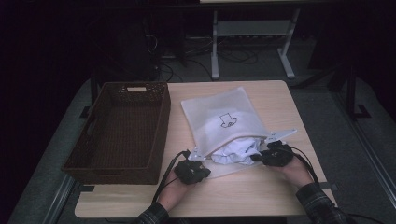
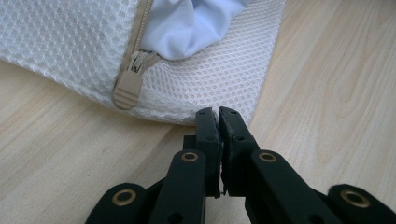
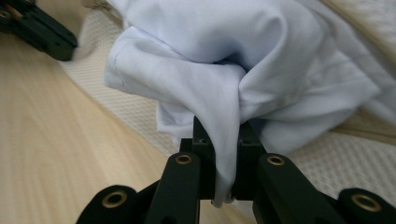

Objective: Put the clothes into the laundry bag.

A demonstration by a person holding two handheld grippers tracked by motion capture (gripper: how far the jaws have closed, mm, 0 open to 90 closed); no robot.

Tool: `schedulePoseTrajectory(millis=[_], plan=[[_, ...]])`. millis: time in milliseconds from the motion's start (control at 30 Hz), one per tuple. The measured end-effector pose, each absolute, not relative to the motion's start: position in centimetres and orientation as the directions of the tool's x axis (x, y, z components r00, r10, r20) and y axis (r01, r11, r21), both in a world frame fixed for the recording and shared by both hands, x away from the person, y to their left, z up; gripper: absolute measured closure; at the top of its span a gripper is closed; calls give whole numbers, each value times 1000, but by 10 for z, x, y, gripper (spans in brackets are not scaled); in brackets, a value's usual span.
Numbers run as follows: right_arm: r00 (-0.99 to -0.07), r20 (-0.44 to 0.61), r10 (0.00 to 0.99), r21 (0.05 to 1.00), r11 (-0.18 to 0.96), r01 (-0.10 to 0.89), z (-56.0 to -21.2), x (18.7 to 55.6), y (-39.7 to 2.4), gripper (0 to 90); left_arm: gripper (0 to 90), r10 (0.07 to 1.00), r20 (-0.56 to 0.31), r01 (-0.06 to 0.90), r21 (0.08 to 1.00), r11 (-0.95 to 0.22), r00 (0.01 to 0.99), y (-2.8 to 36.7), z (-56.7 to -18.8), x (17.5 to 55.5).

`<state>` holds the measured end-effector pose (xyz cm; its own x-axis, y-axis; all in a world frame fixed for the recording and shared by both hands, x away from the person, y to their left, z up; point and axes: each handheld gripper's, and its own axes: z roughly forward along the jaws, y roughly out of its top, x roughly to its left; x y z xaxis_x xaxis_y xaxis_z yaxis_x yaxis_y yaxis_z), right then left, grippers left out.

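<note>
Risk: mesh laundry bag (image 1: 219, 119) drags along with garment.
Left gripper (image 2: 218, 114) pinches only the bag's corner edge; right gripper (image 3: 223, 140) clamps white garment (image 3: 224, 60), which may snag the zipper (image 2: 128, 84).

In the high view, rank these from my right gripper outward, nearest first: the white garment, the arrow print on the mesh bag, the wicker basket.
From the right gripper:
1. White garment: pinched in its jaws at the bag's open mouth.
2. Arrow print: up and to the left, on the middle of the mesh bag.
3. Wicker basket: across the table at its left side, beyond the left gripper.
</note>
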<state>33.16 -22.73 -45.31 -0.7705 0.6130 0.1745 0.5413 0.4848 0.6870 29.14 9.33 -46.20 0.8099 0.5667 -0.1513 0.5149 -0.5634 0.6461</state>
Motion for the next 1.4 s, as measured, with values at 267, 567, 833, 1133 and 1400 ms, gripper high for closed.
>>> schedulePoseTrajectory(millis=[267,567,833,1133,1400], plan=[[-757,187,627,688,466,556,-451,335,-202,828,872,562,-152,515,639,-571,813,93,-461,292],[-794,200,574,655,524,544,-452,337,-177,521,874,557,-166,519,638,-569,814,93,-462,295],[-782,216,585,672,491,554,-451,339,-166,756,875,554,-166,519,632,-575,816,93,-461,296],[-736,221,639,683,437,585,-452,351,-142,830,878,546,-171,518,626,-582,820,93,-461,297],[-719,154,677,701,438,563,-452,365,-138,828,878,544,-171,517,627,-583,821,93,-461,297]])
